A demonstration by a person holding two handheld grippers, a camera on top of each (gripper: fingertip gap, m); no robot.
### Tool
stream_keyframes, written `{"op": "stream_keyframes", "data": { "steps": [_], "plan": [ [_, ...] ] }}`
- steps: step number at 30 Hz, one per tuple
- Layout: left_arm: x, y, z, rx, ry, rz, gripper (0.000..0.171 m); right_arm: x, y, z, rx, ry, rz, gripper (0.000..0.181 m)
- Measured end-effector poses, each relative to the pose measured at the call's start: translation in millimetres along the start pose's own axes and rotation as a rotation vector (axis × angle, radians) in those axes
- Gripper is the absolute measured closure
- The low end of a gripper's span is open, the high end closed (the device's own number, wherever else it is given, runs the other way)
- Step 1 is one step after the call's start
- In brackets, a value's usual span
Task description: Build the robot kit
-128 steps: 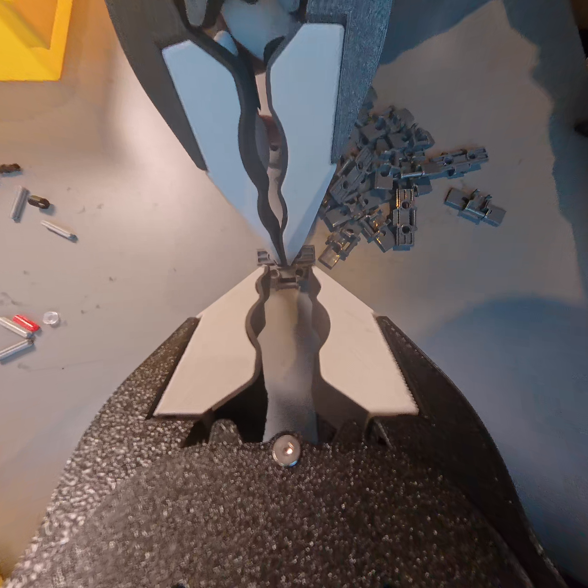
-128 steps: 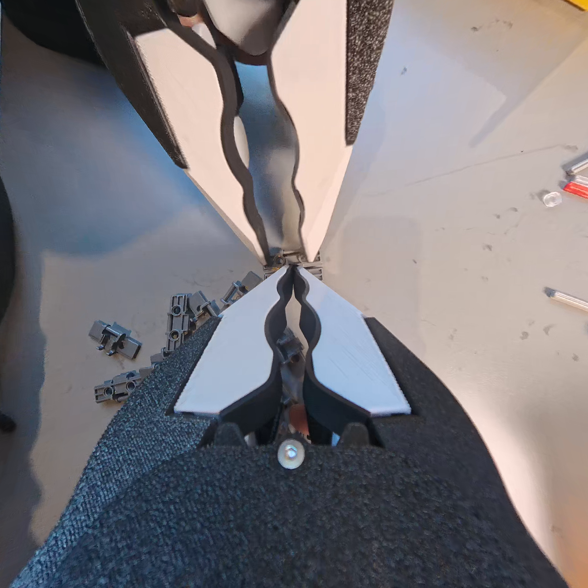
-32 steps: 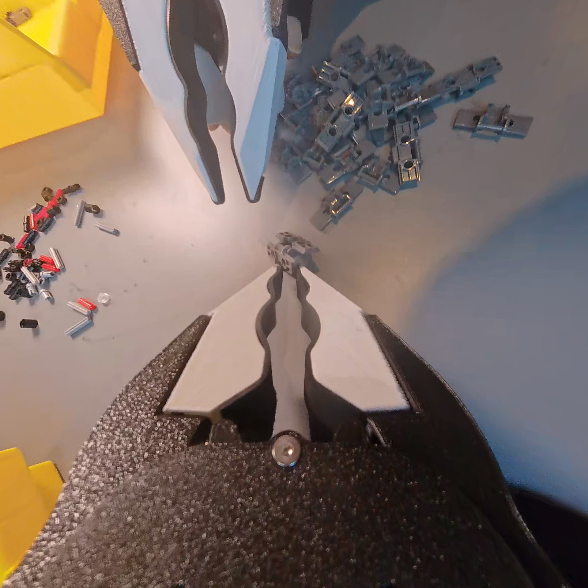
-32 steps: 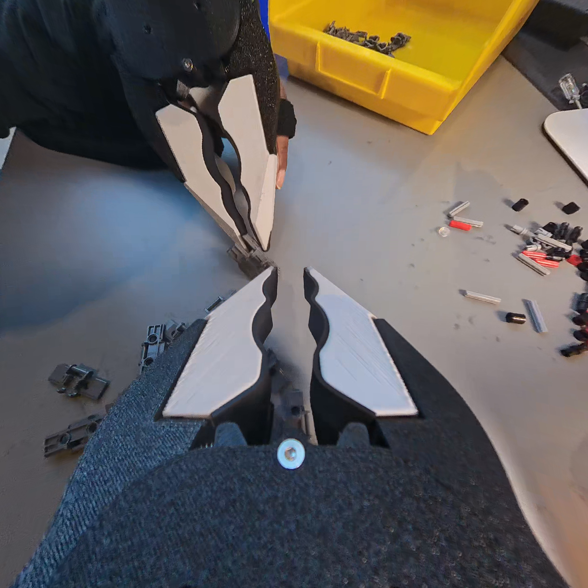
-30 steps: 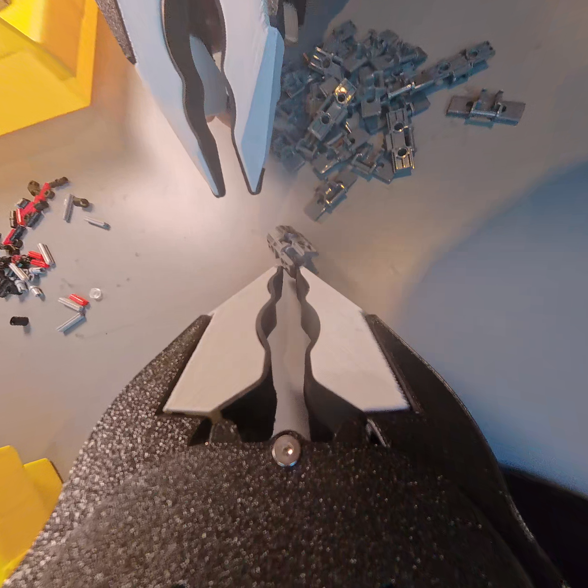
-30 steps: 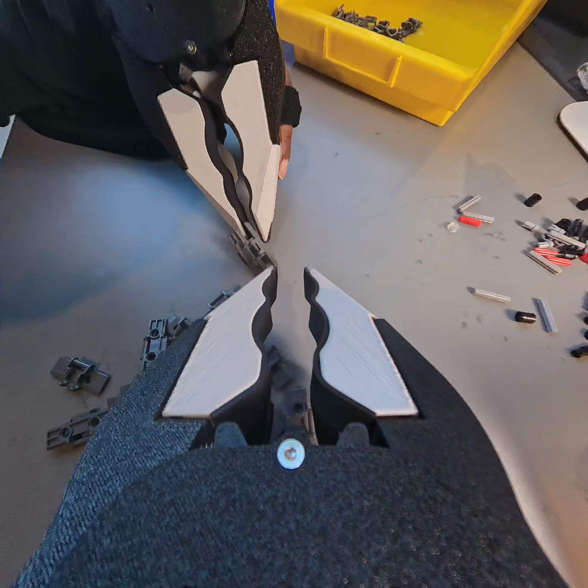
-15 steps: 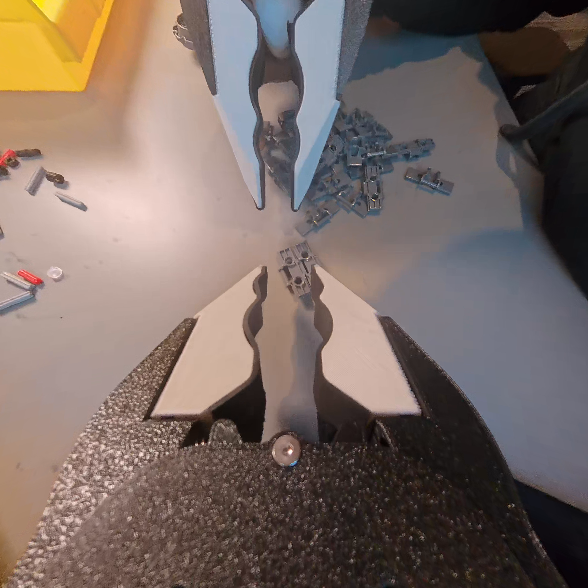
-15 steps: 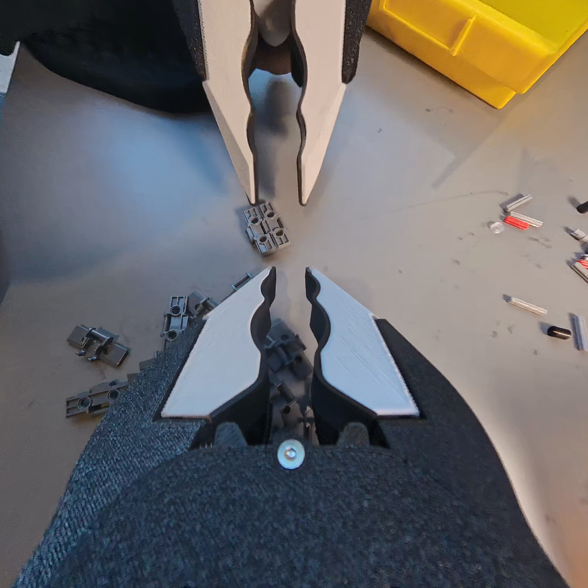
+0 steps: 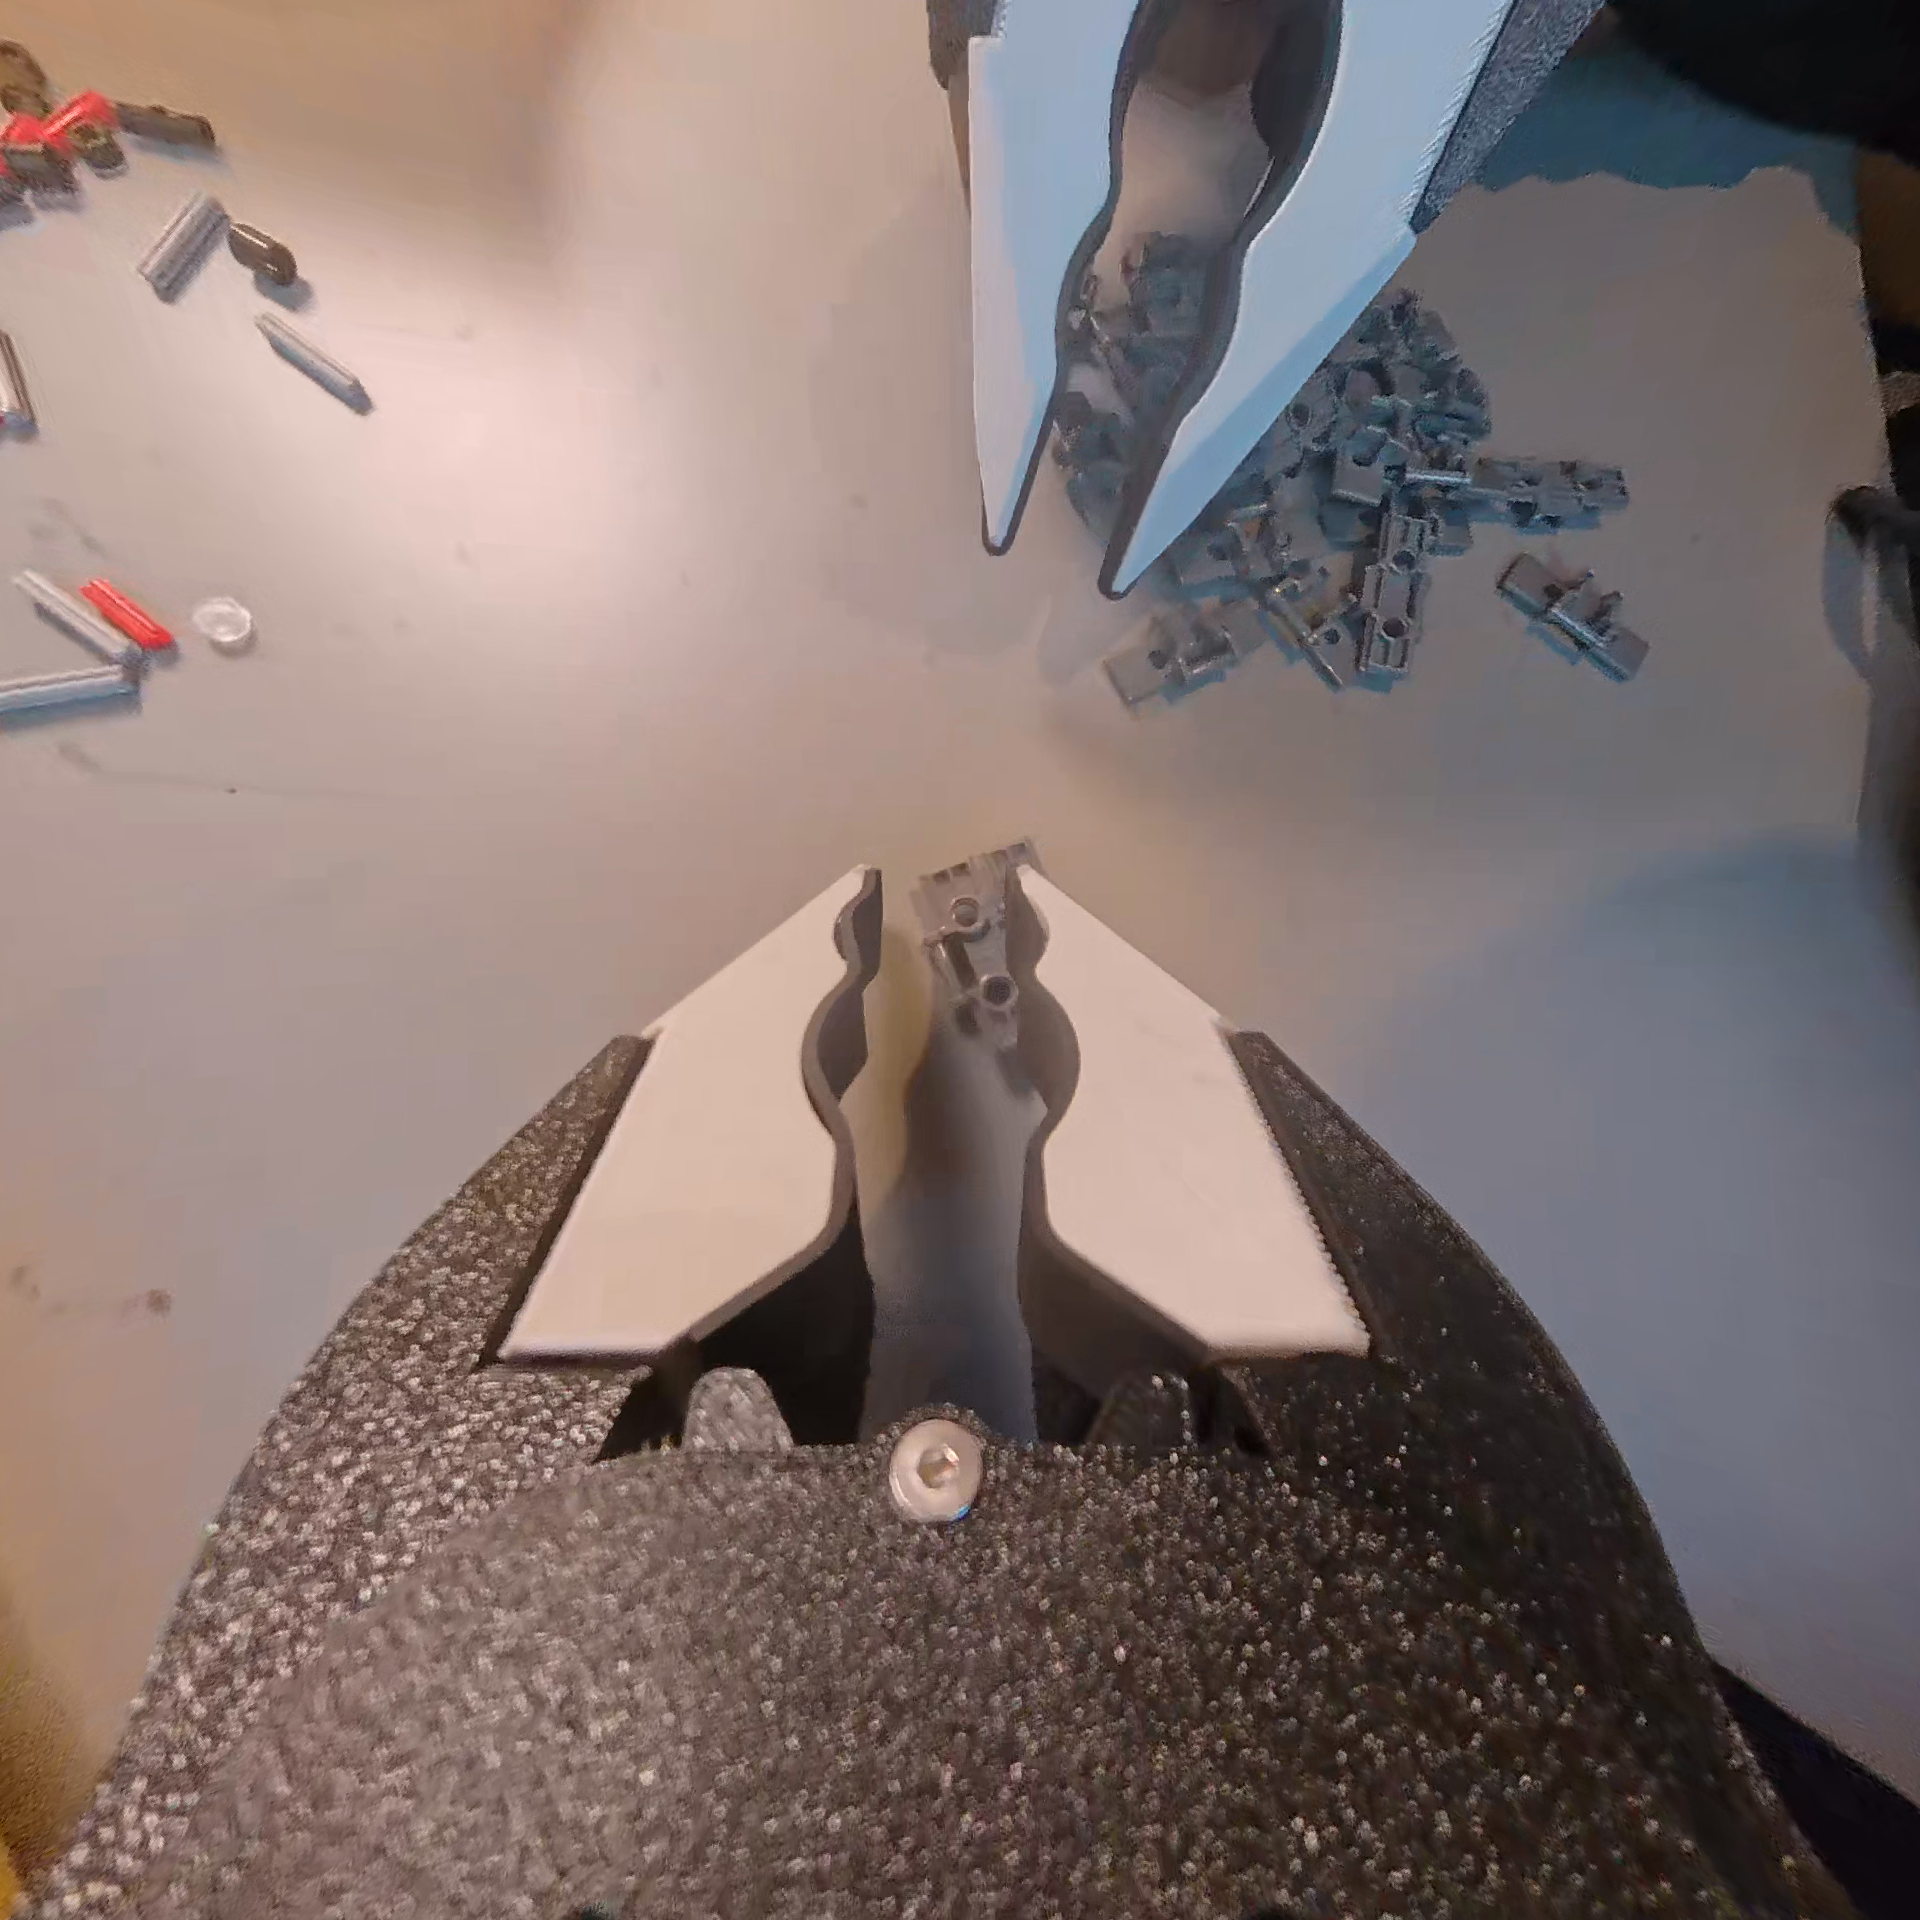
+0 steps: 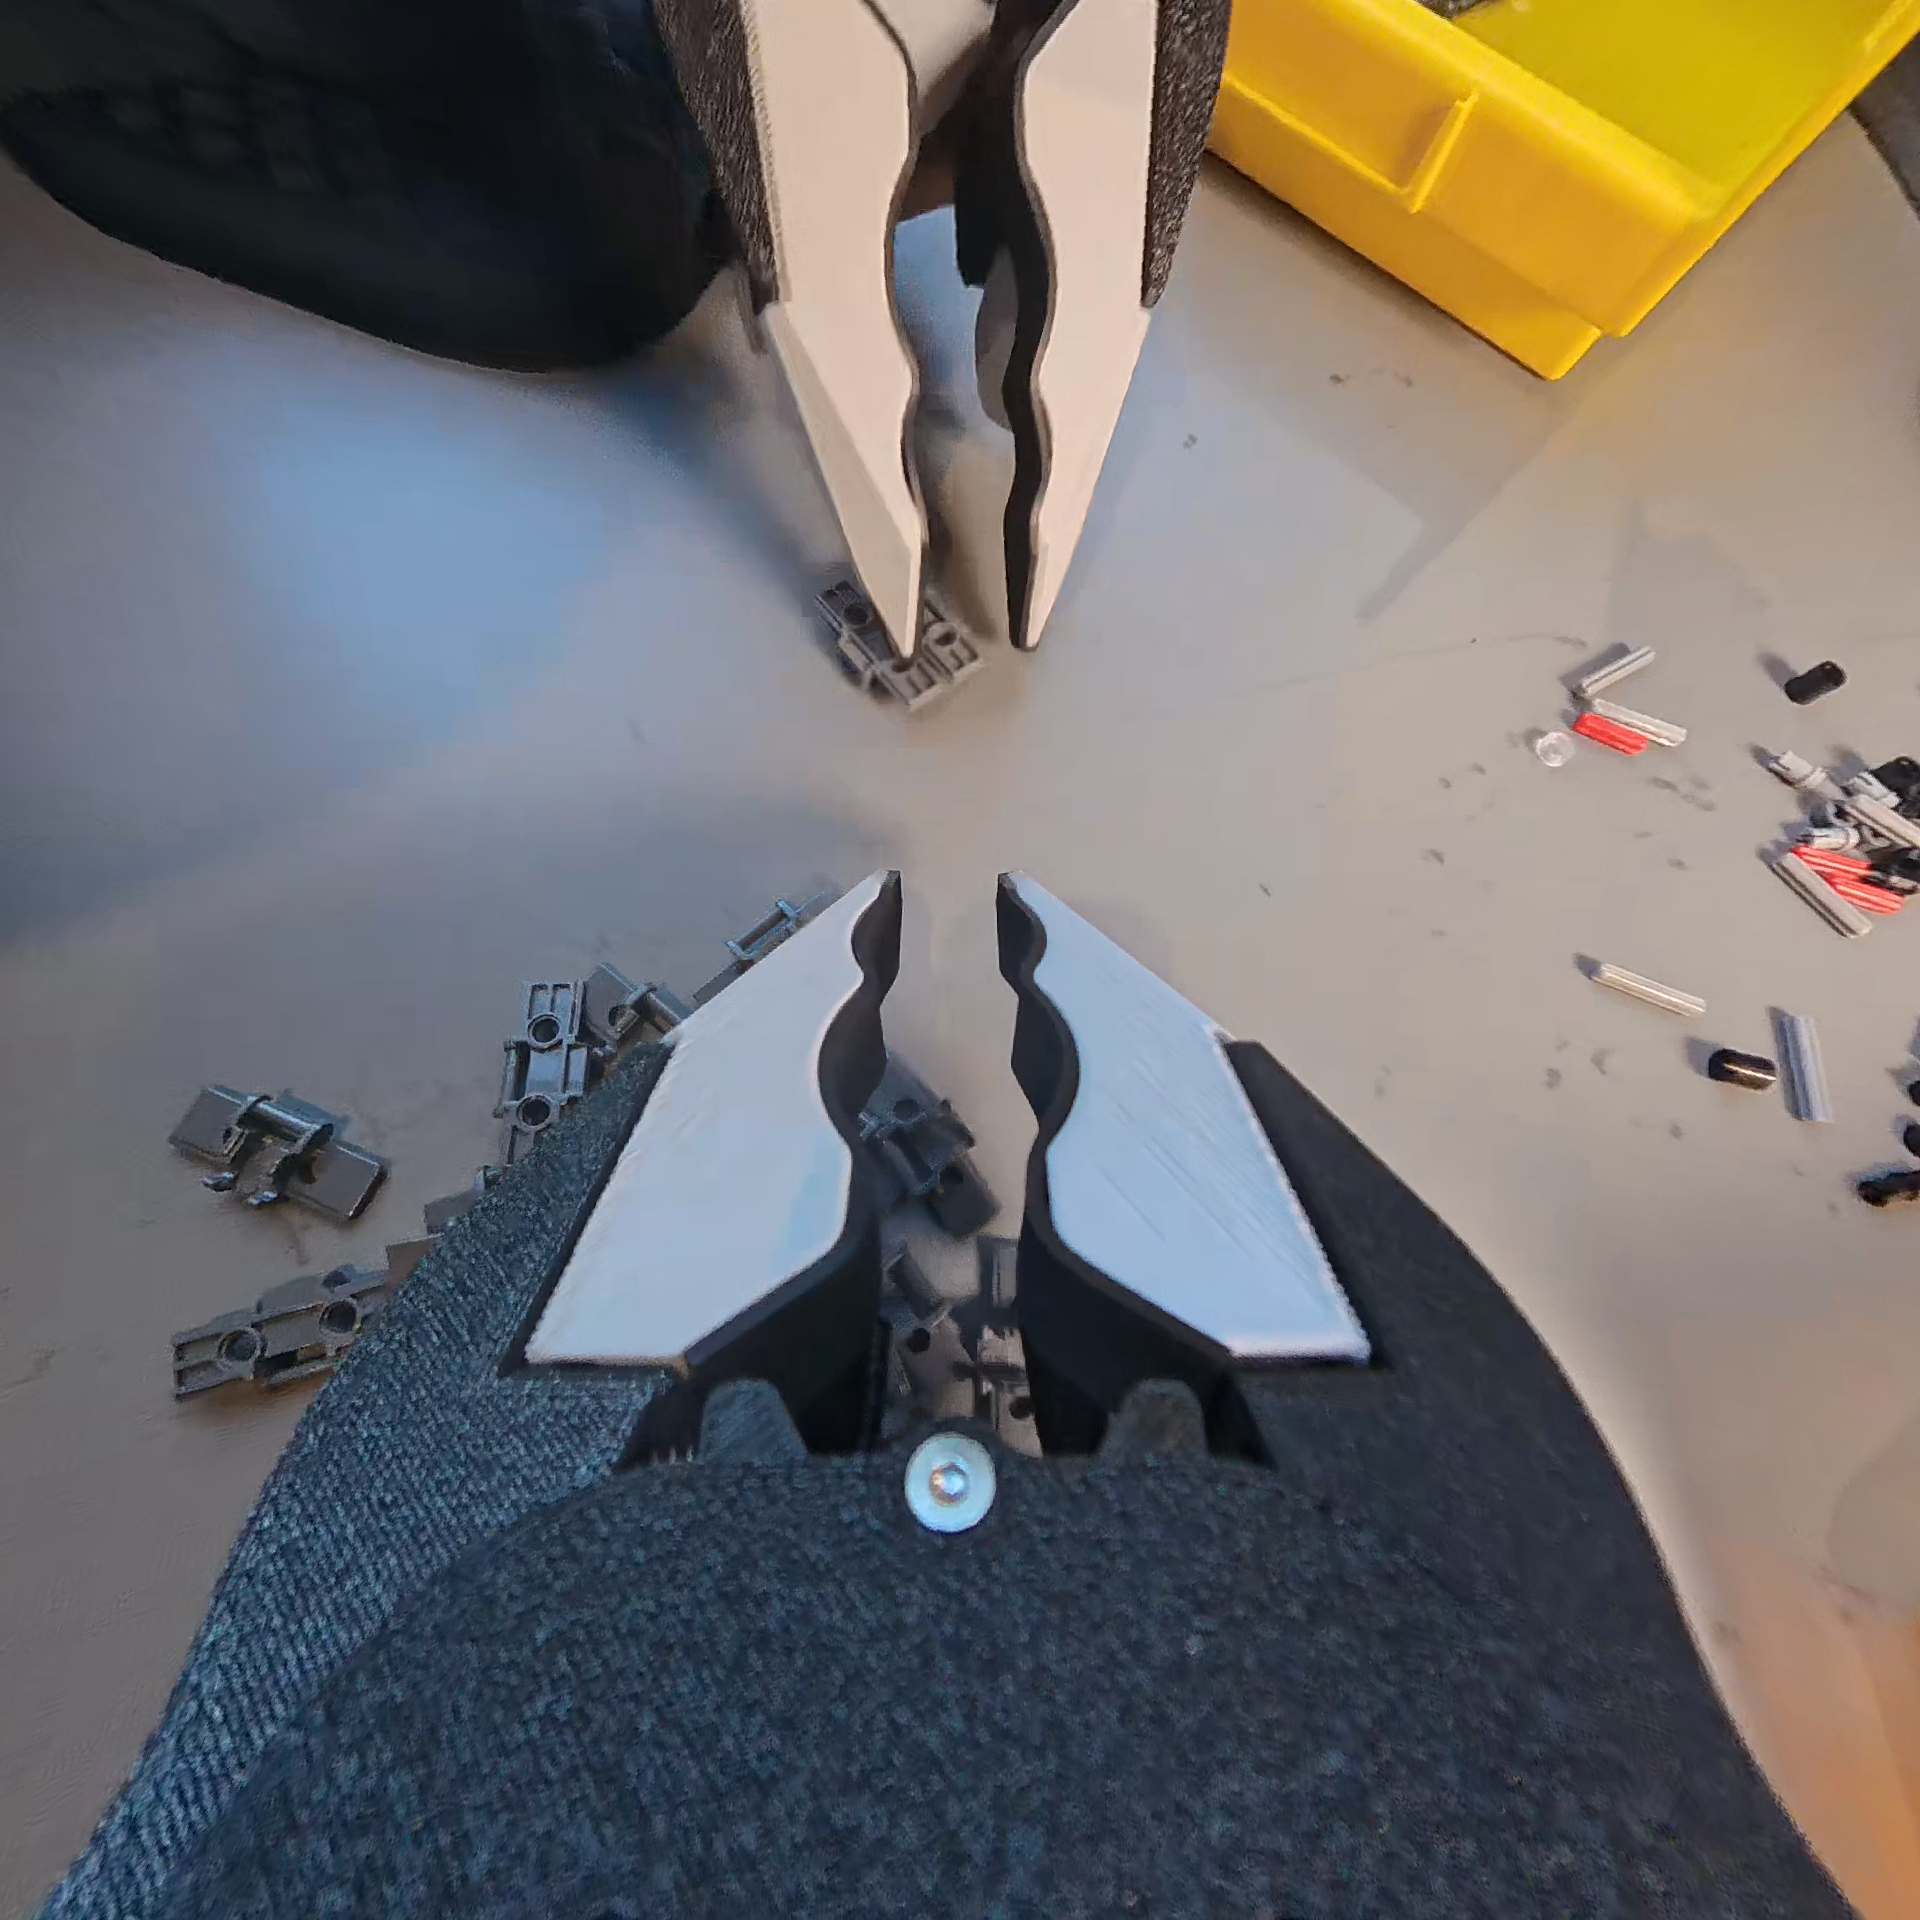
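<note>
The left claw (image 9: 948, 902) is open above the grey table (image 9: 582, 831), its two pale fingers spread. A small grey joined link piece (image 9: 971, 951) lies on the table in the gap, close against the inner edge of the finger on the right side of the left wrist view; whether that finger touches it cannot be told. In the right wrist view the same piece (image 10: 902, 646) lies under the tip of one left-claw finger, and the other finger stands apart from it.

The right claw (image 10: 948, 902) is also open and holds nothing. It hangs over the near edge of a heap of dark grey link pieces (image 9: 1340, 457), some of which show through the gap between its fingers. Beyond the heap, away from the joined piece, two loose connected links (image 10: 275, 1151) lie on their own.

On the other side of the joined piece from the heap, well apart from it, small pins and axles (image 9: 94, 649) in grey, red and black are scattered across the table, with one clear round stud (image 9: 222, 623) among them. A yellow plastic bin (image 10: 1538, 177) stands behind the left claw, farther from the joined piece than the pins. A dark sleeve (image 10: 343, 166) rests on the table beside the left claw.
</note>
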State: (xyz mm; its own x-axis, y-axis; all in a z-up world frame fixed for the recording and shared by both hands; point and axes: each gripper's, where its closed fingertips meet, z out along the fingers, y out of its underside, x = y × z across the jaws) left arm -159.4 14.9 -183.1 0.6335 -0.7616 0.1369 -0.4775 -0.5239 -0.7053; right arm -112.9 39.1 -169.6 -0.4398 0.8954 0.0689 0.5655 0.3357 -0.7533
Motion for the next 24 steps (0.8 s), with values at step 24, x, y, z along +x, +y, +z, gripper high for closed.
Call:
{"op": "stream_keyframes", "data": {
  "steps": [24],
  "plan": [
    [22,8,-1,-0.051,0.052,0.142,0.121,-32,17,3,-0.187,-0.094,-0.033,0.157]
  ]
}}
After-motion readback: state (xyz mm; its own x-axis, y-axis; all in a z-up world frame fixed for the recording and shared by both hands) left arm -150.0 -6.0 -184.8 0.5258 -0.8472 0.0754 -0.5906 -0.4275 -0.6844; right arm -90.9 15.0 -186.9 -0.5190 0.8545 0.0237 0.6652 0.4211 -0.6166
